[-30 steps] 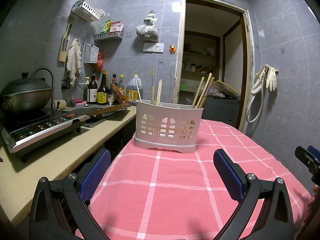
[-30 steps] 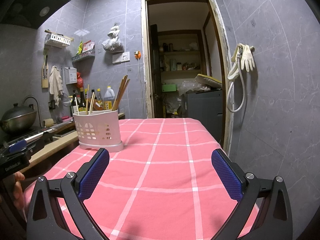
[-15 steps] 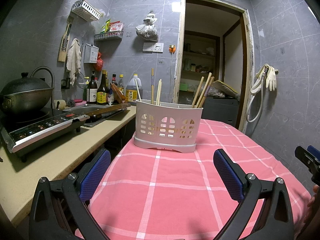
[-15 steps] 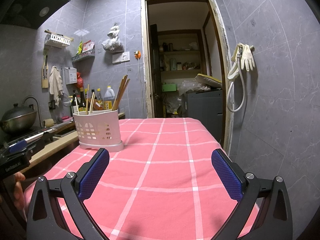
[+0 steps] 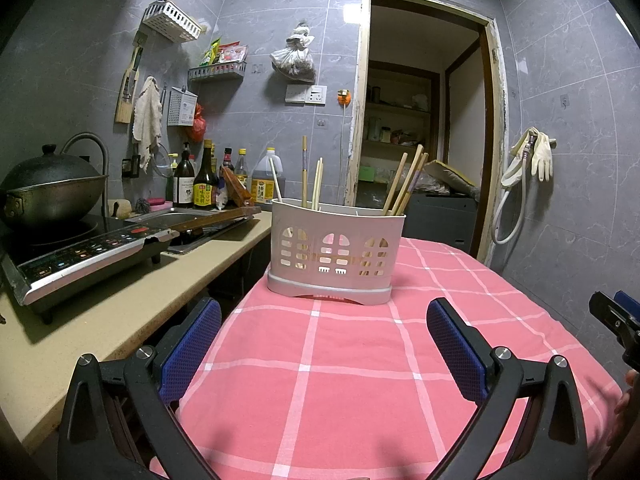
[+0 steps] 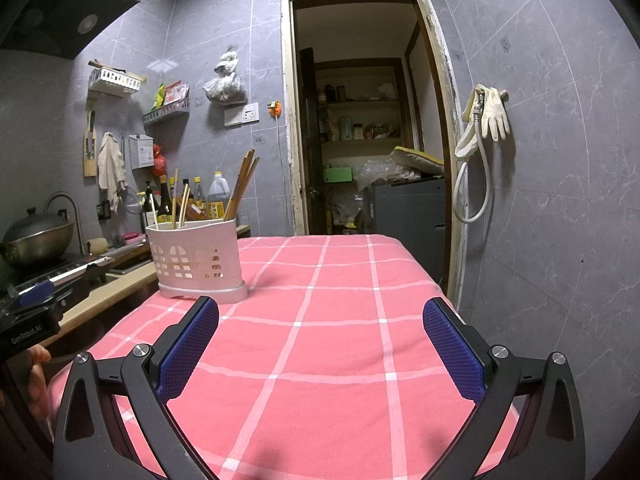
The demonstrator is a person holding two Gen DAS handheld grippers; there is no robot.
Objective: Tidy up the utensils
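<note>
White chopstick holder centre frame, dead ahead of left gripper; right gripper farther; both jaws wide open, empty.

— What carries it all?
— A table under a pink checked cloth.
— Anything on it?
— Only a white utensil holder with chopsticks, standing at the far left corner.
</note>
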